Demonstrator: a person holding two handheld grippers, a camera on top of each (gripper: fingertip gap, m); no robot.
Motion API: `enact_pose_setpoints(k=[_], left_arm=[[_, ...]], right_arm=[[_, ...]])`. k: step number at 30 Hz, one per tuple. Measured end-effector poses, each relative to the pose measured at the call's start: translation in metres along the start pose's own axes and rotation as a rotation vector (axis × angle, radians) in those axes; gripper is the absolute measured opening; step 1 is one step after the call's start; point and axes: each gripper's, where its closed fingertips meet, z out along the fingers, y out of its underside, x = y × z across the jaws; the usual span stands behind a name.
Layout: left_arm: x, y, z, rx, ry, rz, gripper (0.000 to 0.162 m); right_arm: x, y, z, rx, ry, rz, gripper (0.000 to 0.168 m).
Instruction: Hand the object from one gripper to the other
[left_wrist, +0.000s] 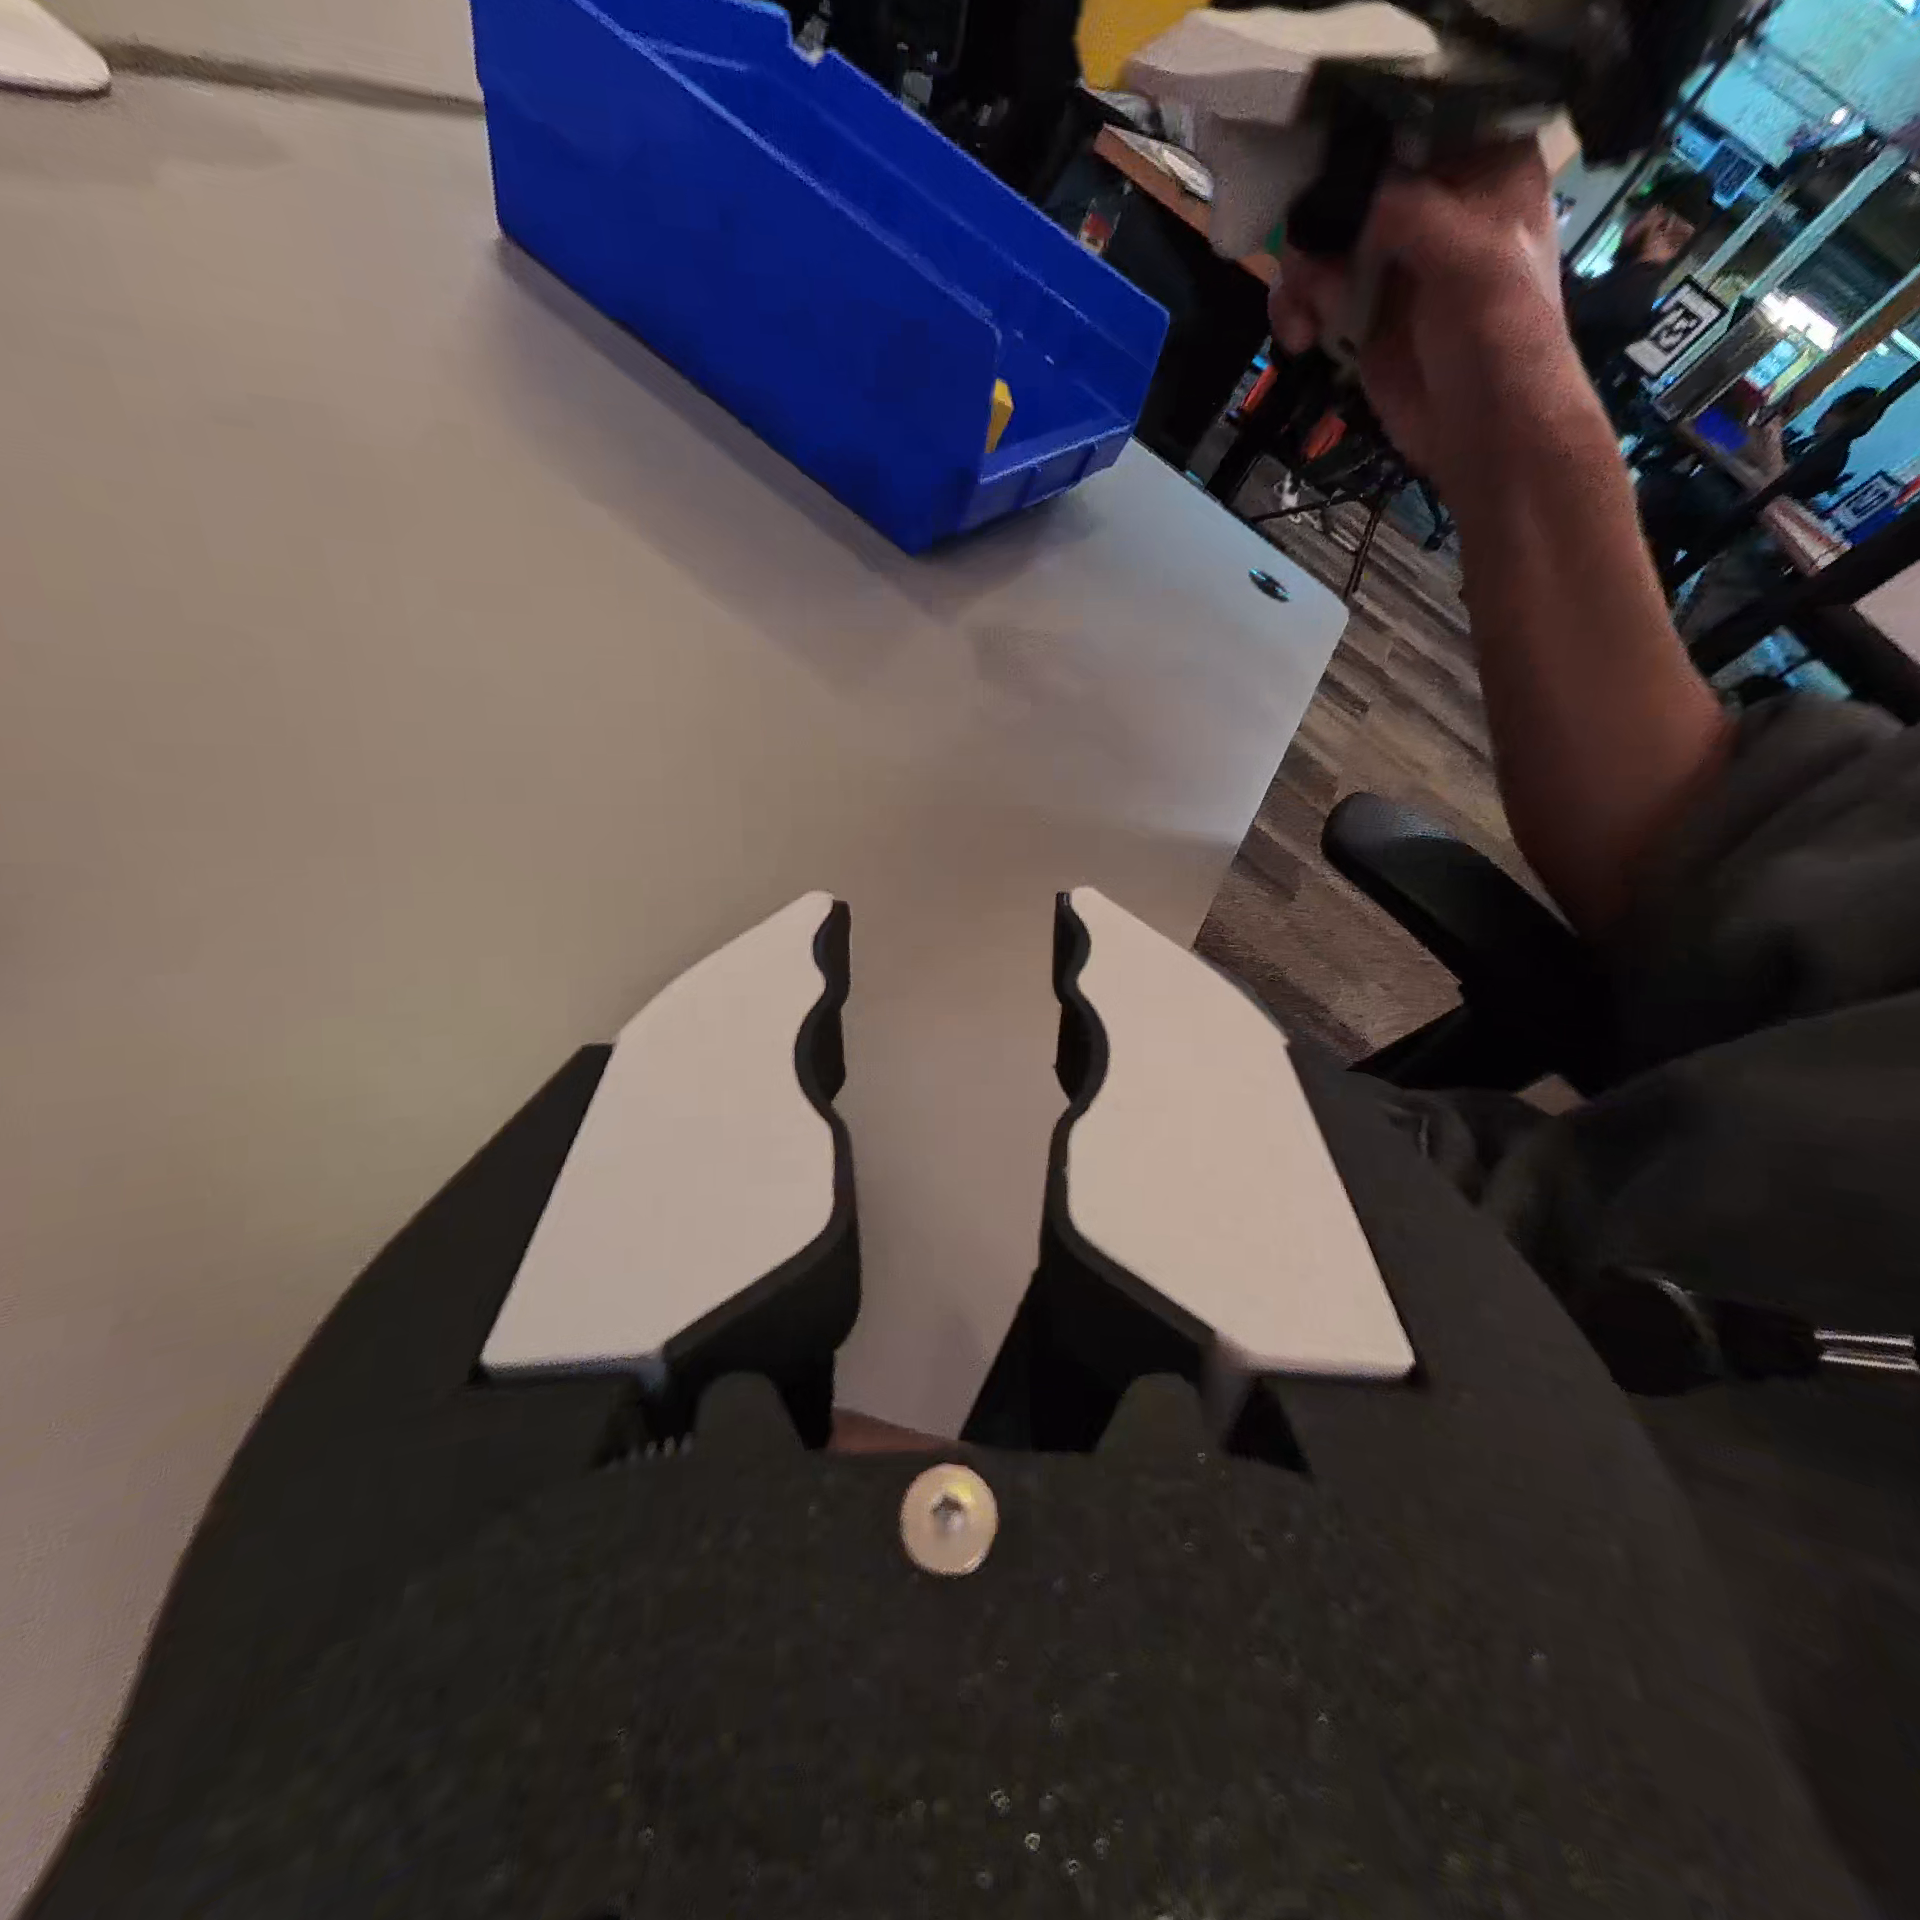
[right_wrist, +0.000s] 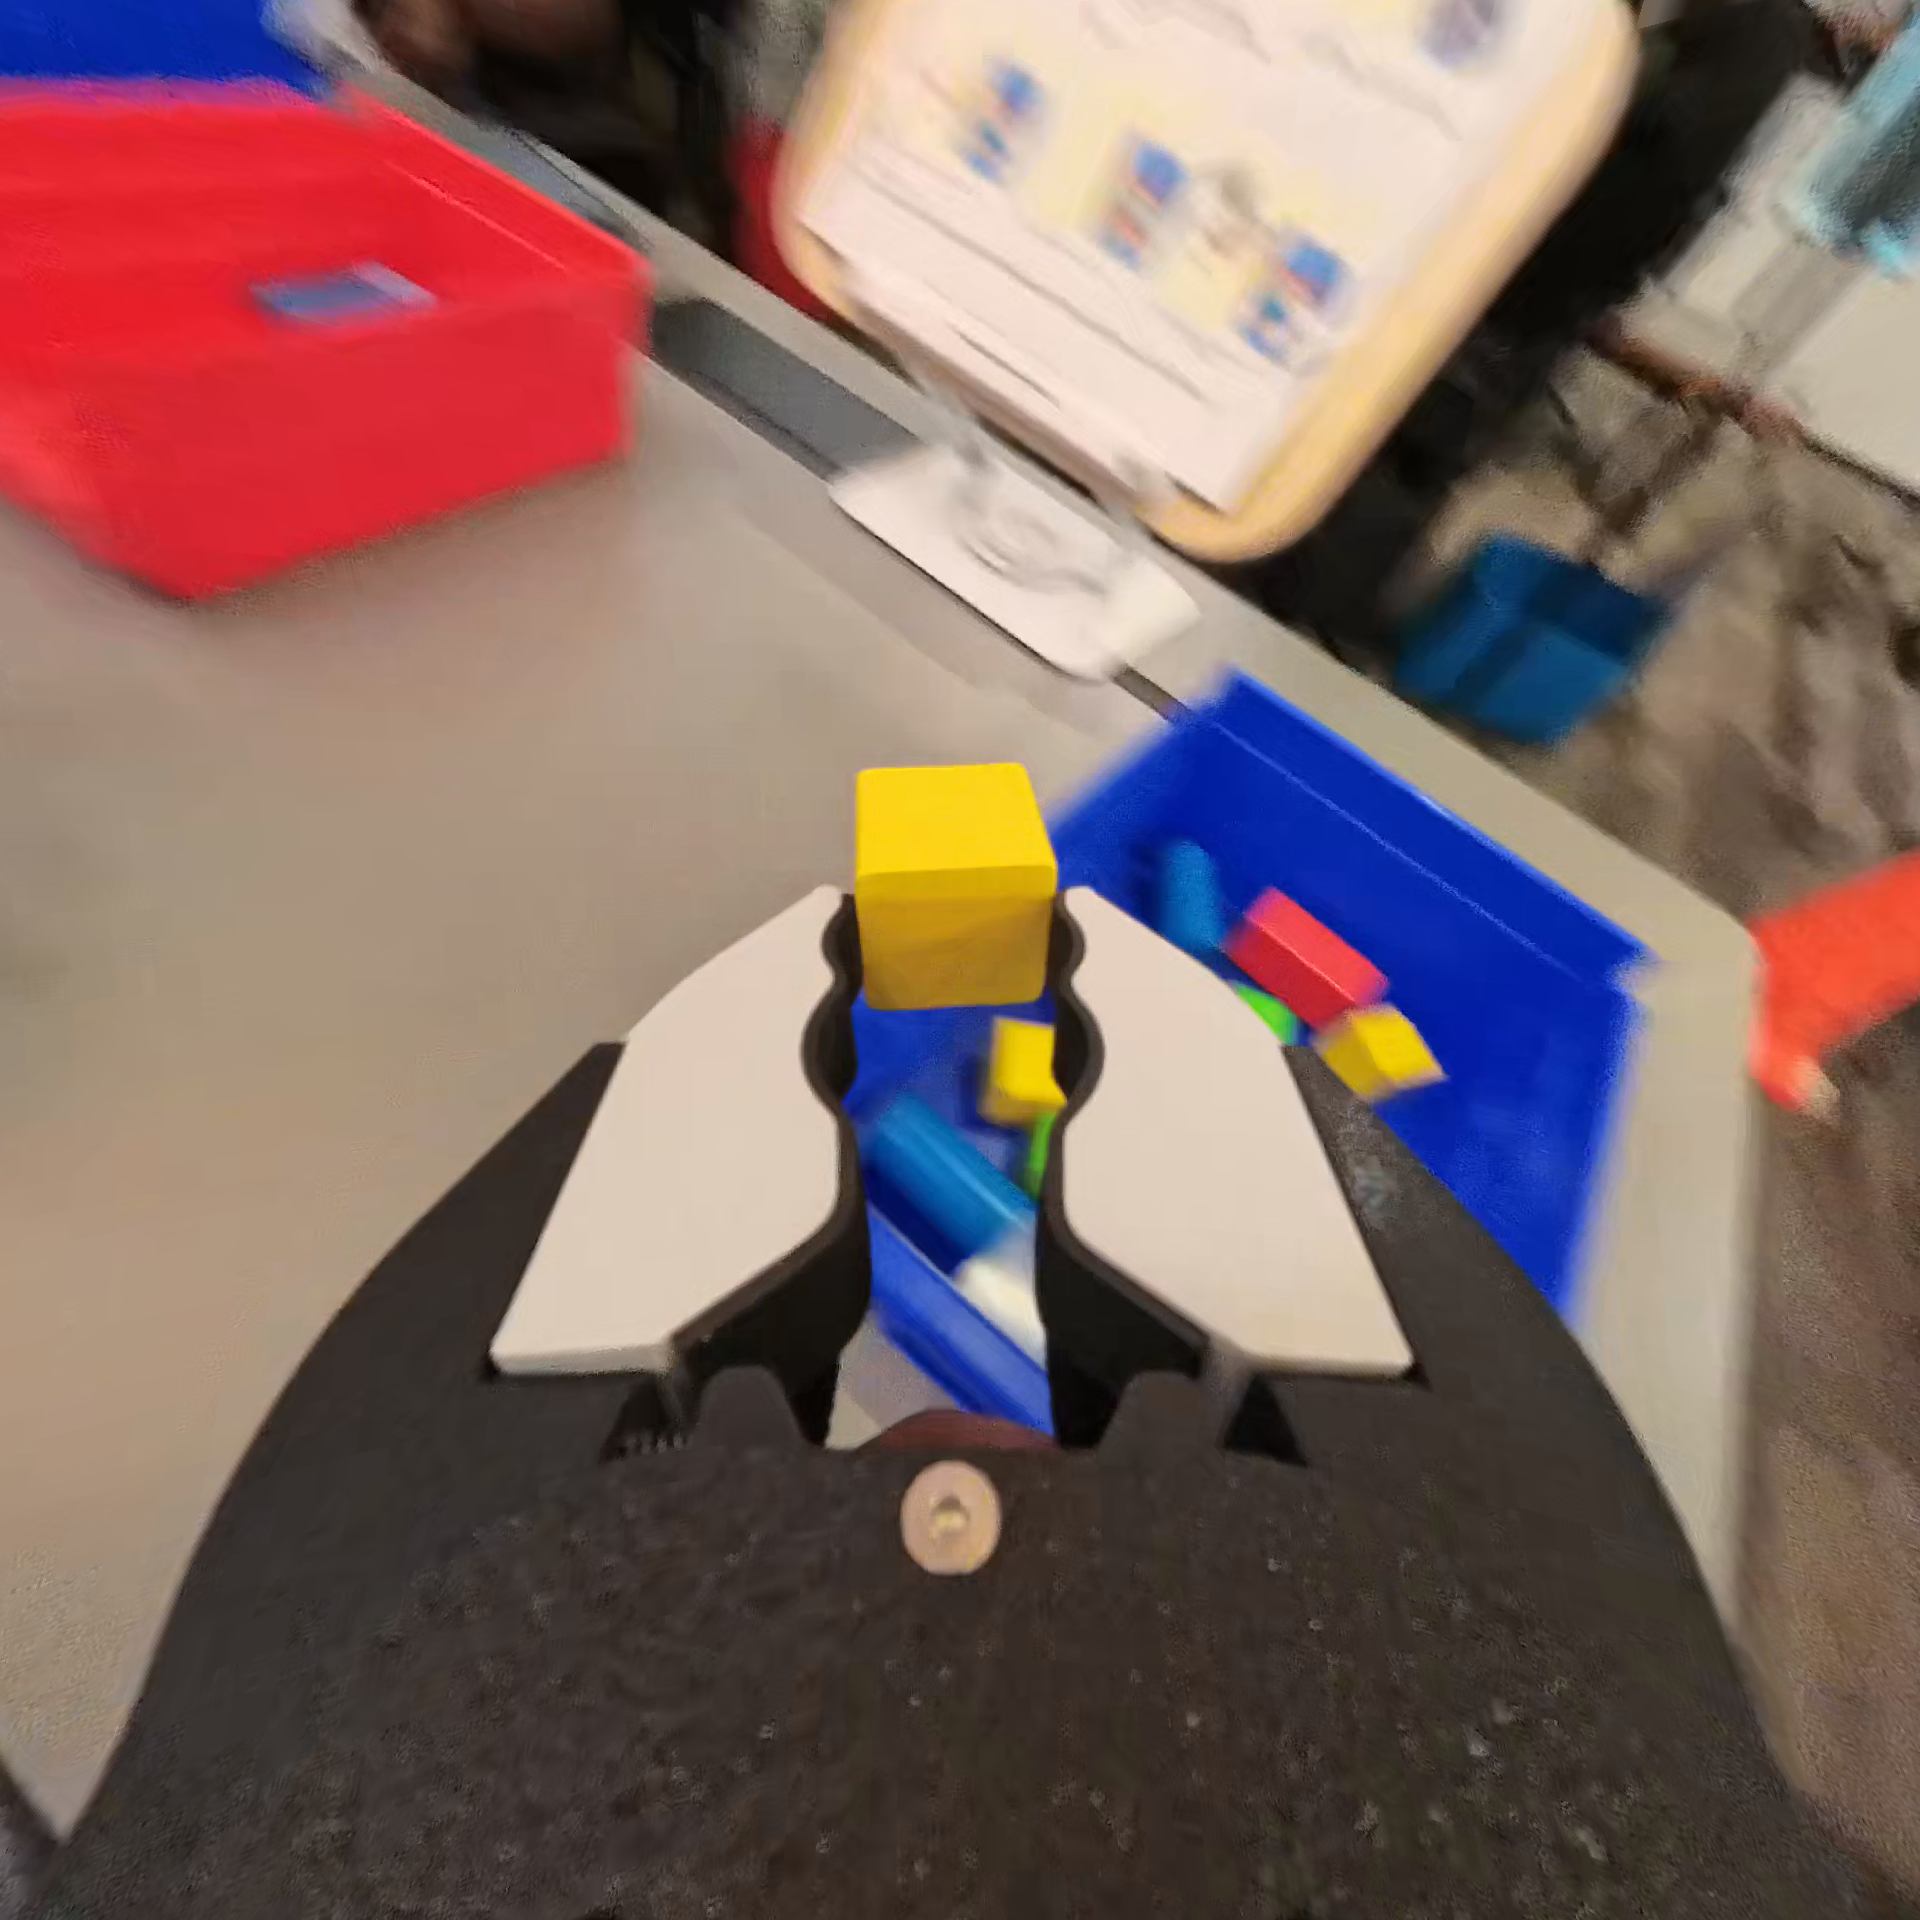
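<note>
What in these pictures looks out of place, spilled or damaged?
Nothing stands out. The right gripper holds the yellow cube squarely at its fingertips above the blue bin of blocks. The left gripper is open and empty over the grey table.

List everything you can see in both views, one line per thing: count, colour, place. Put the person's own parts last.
cube: one, yellow, gripped at the right tongs' tips
blue bin: one, on the table near its corner, below the cube
blocks: several, red, yellow, blue, green, inside the blue bin
red bin: one, on the table, far left in the right wrist view
table: one, grey
board: one, pale, papers on it, beyond the table
left tongs: open, empty, over the table
right tongs: shut on the cube
arm: one, raised, right of the left wrist view
</note>
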Motion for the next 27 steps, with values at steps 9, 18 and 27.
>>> enact_pose_setpoints(k=[9, 18, 27], left_arm=[[-0.001, 0.005, 0.004, -0.037, -0.052, 0.100, 0.037], [-0.003, 0.004, 0.001, -0.026, -0.047, 0.075, 0.037], [-0.004, 0.006, 0.001, -0.049, -0.063, 0.119, 0.037]], right_arm=[[0.120, 0.097, 0.081, -0.673, 0.084, 0.138, 0.034], [0.105, 0.117, 0.157, -0.946, -0.086, 0.043, 0.034], [0.110, 0.143, 0.160, -1.210, -0.128, -0.090, 0.034]])
